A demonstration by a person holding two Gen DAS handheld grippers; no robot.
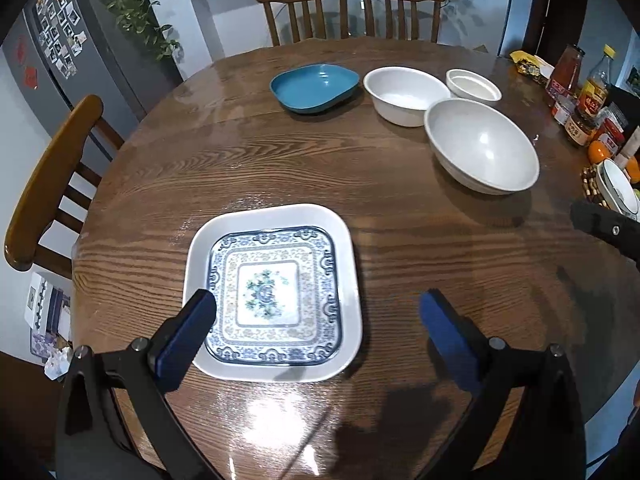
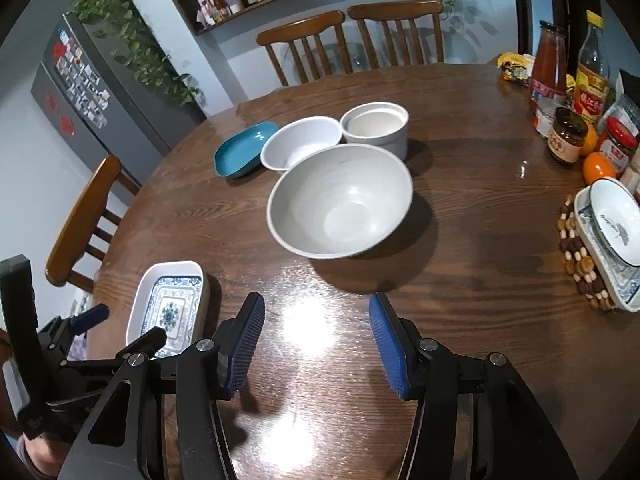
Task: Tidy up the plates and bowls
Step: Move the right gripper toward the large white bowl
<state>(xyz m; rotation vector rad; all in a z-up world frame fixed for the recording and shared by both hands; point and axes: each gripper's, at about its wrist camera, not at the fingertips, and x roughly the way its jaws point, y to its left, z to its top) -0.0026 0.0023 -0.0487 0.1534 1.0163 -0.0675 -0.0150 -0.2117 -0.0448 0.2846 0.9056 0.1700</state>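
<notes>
A square blue-patterned plate (image 1: 276, 292) rests inside a larger white square plate (image 1: 348, 248) on the round wooden table (image 1: 400, 208). My left gripper (image 1: 318, 312) hovers over them, wide open, its left finger above the plates' near left corner and nothing held. The same stack (image 2: 170, 300) lies left of my open, empty right gripper (image 2: 316, 320). Ahead stand a large grey bowl (image 2: 340, 204), a white bowl (image 2: 300, 144), a white ramekin (image 2: 376, 126) and a blue dish (image 2: 244, 150). In the left wrist view they appear as the grey bowl (image 1: 480, 148), white bowl (image 1: 404, 94), ramekin (image 1: 474, 86) and blue dish (image 1: 314, 86).
Bottles and jars (image 2: 568, 92) and an orange (image 2: 598, 168) crowd the table's right edge. A small bowl on a patterned plate (image 2: 612, 232) sits on a beaded trivet (image 2: 576, 256). Wooden chairs (image 2: 352, 36) stand at the far side and left; a fridge (image 2: 76, 88) is beyond.
</notes>
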